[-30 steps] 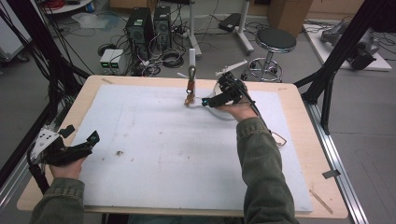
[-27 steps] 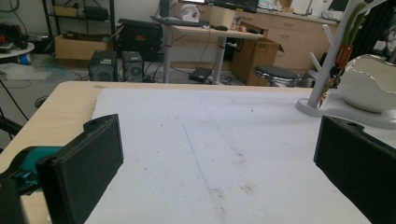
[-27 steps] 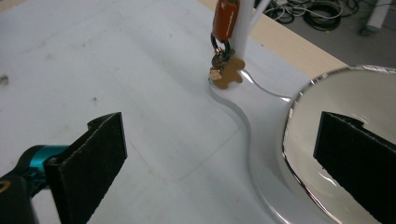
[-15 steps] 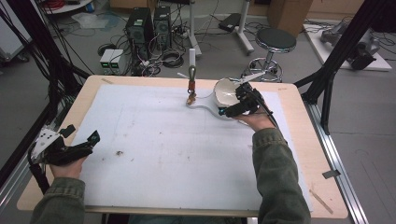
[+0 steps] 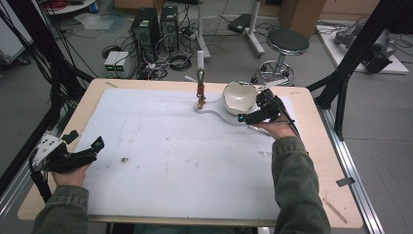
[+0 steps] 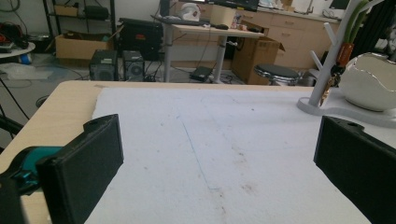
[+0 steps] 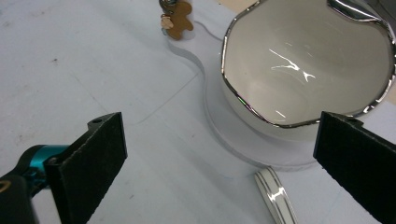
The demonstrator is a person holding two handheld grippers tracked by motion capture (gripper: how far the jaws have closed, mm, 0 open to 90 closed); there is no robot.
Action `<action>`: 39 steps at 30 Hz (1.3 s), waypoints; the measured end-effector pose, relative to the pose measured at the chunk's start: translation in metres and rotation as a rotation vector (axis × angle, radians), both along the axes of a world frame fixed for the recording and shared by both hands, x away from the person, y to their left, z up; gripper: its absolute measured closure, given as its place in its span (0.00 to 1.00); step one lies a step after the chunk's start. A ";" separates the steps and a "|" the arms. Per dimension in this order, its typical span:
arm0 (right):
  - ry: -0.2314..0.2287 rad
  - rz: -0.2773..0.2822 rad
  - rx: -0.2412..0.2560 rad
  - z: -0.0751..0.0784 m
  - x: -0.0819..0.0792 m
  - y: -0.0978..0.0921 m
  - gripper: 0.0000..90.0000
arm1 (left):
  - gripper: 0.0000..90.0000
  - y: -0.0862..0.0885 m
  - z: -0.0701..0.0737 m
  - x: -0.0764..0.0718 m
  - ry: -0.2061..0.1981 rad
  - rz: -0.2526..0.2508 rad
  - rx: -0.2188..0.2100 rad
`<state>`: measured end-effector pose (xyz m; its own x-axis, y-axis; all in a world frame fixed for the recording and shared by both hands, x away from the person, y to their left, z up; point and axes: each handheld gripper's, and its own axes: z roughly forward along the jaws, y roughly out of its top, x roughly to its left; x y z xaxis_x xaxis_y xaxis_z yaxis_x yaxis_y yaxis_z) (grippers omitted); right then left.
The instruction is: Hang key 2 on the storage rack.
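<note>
Beside bowl (image 7: 303, 70) | right hand-held gripper (image 7: 219, 172) spread | ring (image 7: 275, 196) below, gripper view

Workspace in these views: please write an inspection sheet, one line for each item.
Surface: white mat on a wooden table, with small dark marks.
Job's things: white bowl with silver rim, empty, on a white stand base; gingerbread charm hangs at the stand post; a silver-striped white piece lies near the bowl.
Clutter: nothing seen.
Grippers: right hand-held gripper open beside the bowl; left hand-held gripper open, holding nothing.
Cables: tangled on the floor behind the table.
Surroundings: stool, computer towers.
</note>
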<state>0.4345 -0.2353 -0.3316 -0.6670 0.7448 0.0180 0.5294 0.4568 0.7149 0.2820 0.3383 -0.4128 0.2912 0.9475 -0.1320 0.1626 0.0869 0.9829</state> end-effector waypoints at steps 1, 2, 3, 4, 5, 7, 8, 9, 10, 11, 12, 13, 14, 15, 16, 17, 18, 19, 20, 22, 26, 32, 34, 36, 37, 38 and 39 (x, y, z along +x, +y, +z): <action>-0.001 -0.005 0.000 -0.001 0.001 -0.002 0.02 | 0.02 0.000 0.000 0.000 0.001 0.000 0.000; 0.001 -0.011 -0.001 -0.002 0.001 -0.003 0.02 | 0.02 0.000 0.000 0.000 0.000 0.000 0.001; -0.002 -0.012 -0.004 -0.003 0.002 -0.005 0.02 | 0.02 0.000 0.000 0.000 0.000 0.001 0.000; 0.003 -0.020 -0.002 -0.004 0.002 -0.006 0.02 | 0.02 0.000 0.000 0.000 0.000 0.001 0.002; -0.002 -0.024 -0.006 -0.005 0.003 -0.008 0.02 | 0.02 0.000 0.000 0.000 0.000 0.001 0.001; 0.004 -0.028 -0.010 -0.007 0.004 -0.011 0.02 | 0.02 0.000 0.000 0.000 0.001 0.000 0.001; 0.005 -0.031 -0.013 -0.009 0.004 -0.012 0.02 | 0.02 0.000 0.000 0.000 0.001 0.000 0.000; 0.010 -0.034 -0.018 -0.010 0.005 -0.014 0.02 | 0.02 0.000 0.000 0.000 0.000 0.000 0.000; 0.015 -0.037 -0.023 -0.012 0.005 -0.015 0.02 | 0.02 0.000 0.000 0.000 0.000 0.000 0.001; 0.019 -0.041 -0.026 -0.014 0.006 -0.017 0.02 | 0.02 0.000 0.000 0.000 0.000 0.000 0.000; 0.022 -0.045 -0.027 -0.016 0.007 -0.018 0.02 | 0.02 0.000 0.000 0.000 0.000 0.001 0.001; 0.030 -0.048 -0.032 -0.017 0.008 -0.020 0.02 | 0.02 0.000 0.000 0.000 -0.001 0.001 0.001; 0.032 -0.055 -0.031 -0.019 0.009 -0.022 0.02 | 0.02 0.000 0.000 0.000 0.000 0.001 0.001; 0.037 -0.060 -0.032 -0.020 0.010 -0.023 0.02 | 0.02 0.000 0.000 0.000 0.000 0.001 0.001; 0.034 -0.060 -0.033 -0.021 0.011 -0.025 0.02 | 0.02 0.000 0.000 0.000 0.000 0.001 0.001; 0.035 -0.062 -0.033 -0.022 0.012 -0.027 0.02 | 0.02 0.001 0.000 0.000 0.000 0.002 0.002; 0.037 -0.061 -0.035 -0.023 0.013 -0.028 0.02 | 0.02 0.001 0.000 0.000 0.000 0.002 0.001; 0.040 -0.065 -0.035 -0.024 0.014 -0.029 0.02 | 0.02 0.001 0.000 0.000 0.000 0.002 0.001; 0.046 -0.063 -0.040 -0.026 0.015 -0.030 0.02 | 0.02 0.001 0.000 0.000 0.000 0.002 0.001; 0.052 -0.059 -0.055 -0.030 0.017 -0.031 0.02 | 0.02 0.000 0.000 0.000 -0.001 0.002 0.001; 0.063 -0.063 -0.065 -0.037 0.022 -0.031 0.02 | 0.02 0.001 0.000 -0.001 -0.001 0.001 0.003; 0.074 -0.042 -0.108 -0.047 0.029 -0.032 0.02 | 0.02 0.001 0.000 -0.002 0.001 -0.002 0.004; 0.089 -0.037 -0.130 -0.052 0.030 -0.033 0.05 | 0.02 0.001 0.000 -0.002 0.002 -0.003 0.004; 0.104 -0.024 -0.151 -0.057 0.033 -0.035 0.05 | 0.02 0.001 0.000 -0.002 0.002 -0.004 0.005; 0.117 -0.030 -0.156 -0.059 0.033 -0.035 0.05 | 0.02 0.001 0.000 -0.002 0.002 -0.004 0.006; 0.125 -0.025 -0.160 -0.060 0.034 -0.035 0.05 | 0.02 0.001 0.000 -0.002 0.003 -0.004 0.006; 0.129 -0.023 -0.162 -0.062 0.034 -0.035 0.05 | 0.02 0.001 0.000 -0.002 0.003 -0.004 0.006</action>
<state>0.4689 -0.2708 -0.3937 -0.6497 0.7600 -0.0190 0.6237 0.5471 0.5583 0.2795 0.3392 -0.4124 0.2946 0.9471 -0.1275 0.1659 0.0808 0.9828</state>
